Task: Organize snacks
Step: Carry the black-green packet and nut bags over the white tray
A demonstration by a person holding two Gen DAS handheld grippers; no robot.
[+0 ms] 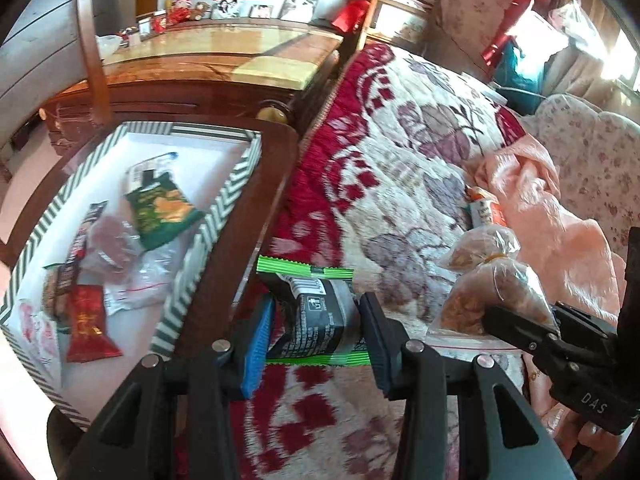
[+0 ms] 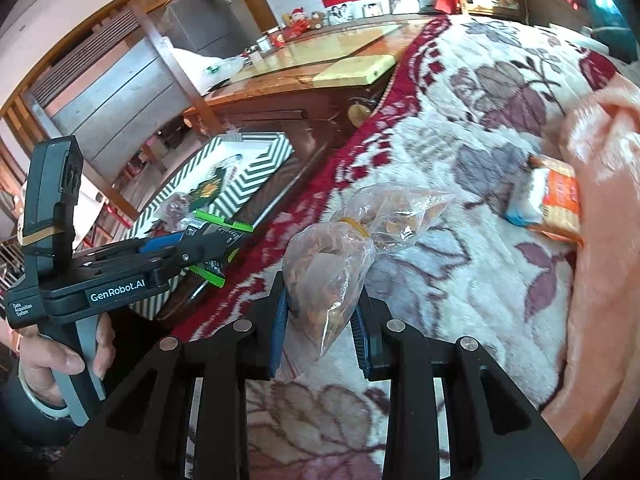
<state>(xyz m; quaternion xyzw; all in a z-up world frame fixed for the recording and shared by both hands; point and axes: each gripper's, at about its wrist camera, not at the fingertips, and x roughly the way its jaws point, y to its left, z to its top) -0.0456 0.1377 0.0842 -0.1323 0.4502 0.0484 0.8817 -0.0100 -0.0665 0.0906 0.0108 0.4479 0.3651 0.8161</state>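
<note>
the left tongs [image 1: 316,316] are clamped on a grey-black snack packet [image 1: 320,312] with bright green crimped ends, held above the bed's left edge, just beside the striped box [image 1: 216,208]. the right tongs [image 2: 320,320] are clamped on a clear bag of brown snacks [image 2: 332,268], tied with a yellow band, over the flowered blanket [image 2: 460,140] in the middle of the bed. an orange-and-white packet [image 2: 556,204] lies near the pink cloth [image 2: 600,200] toward the bed's right side. the box sits on a dark wooden chair [image 1: 276,184] against the bed edge. only the left wrist view looks into the box: a green packet [image 1: 164,212], a red packet [image 1: 86,320] and clear bags. only the right wrist view shows the hand [image 2: 60,352] gripping the left handle.
</note>
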